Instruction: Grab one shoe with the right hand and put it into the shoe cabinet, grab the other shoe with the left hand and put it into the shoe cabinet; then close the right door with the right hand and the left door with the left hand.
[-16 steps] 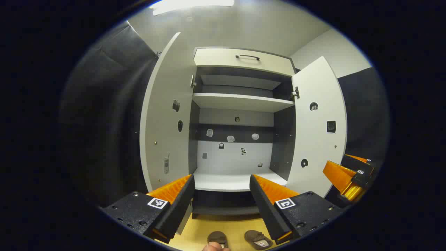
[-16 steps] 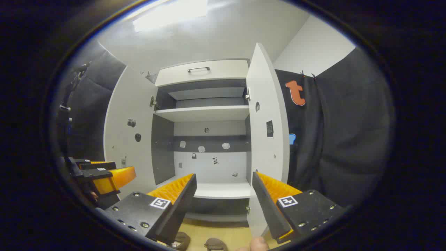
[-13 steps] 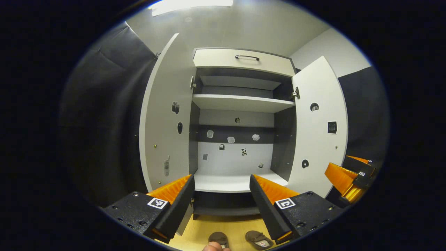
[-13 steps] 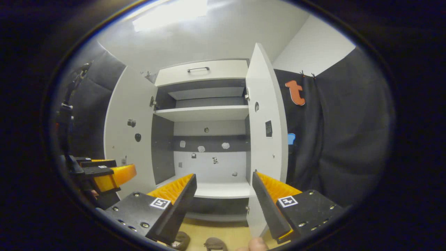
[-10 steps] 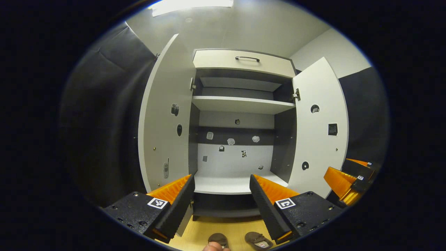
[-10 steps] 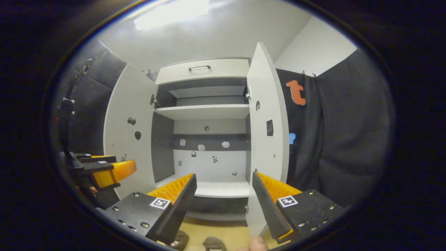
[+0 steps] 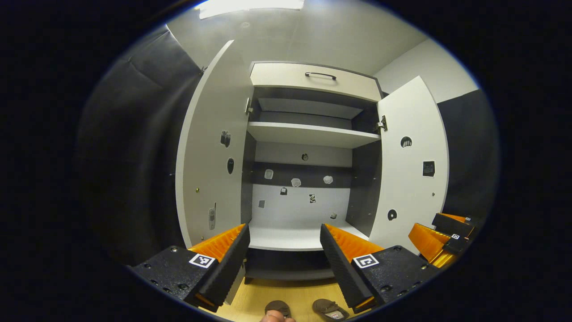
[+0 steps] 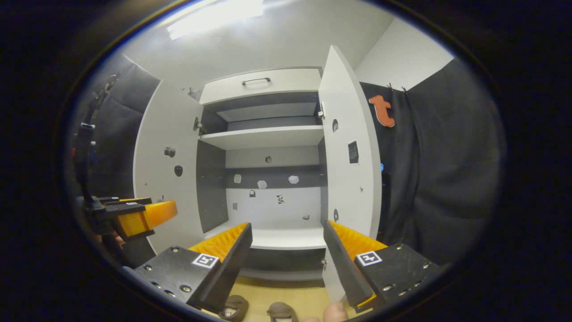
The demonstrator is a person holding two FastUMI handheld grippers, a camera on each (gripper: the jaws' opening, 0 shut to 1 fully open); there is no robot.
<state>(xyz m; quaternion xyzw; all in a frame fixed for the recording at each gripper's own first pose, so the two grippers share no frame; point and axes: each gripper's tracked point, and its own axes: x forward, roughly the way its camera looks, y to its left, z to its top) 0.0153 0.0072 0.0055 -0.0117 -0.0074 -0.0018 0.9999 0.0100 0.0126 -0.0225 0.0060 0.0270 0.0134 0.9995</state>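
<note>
- Two brown shoes [image 7: 304, 308] lie side by side on the wooden floor [image 7: 286, 290] below my claws, in front of the shoe cabinet [image 7: 308, 134].
- Both cabinet doors, left door [image 7: 210, 147] and right door [image 7: 411, 170], stand wide open.
- My left gripper [image 7: 283, 250] is spread, holding nothing.
- My right gripper [image 8: 286, 250] is spread too, its fingers bare.

We face the shoe cabinet [image 7: 308, 134], its doors [image 7: 210, 152] swung open left and right; two shoes [image 7: 328, 307] lie on the floor [image 7: 290, 293] before it.
</note>
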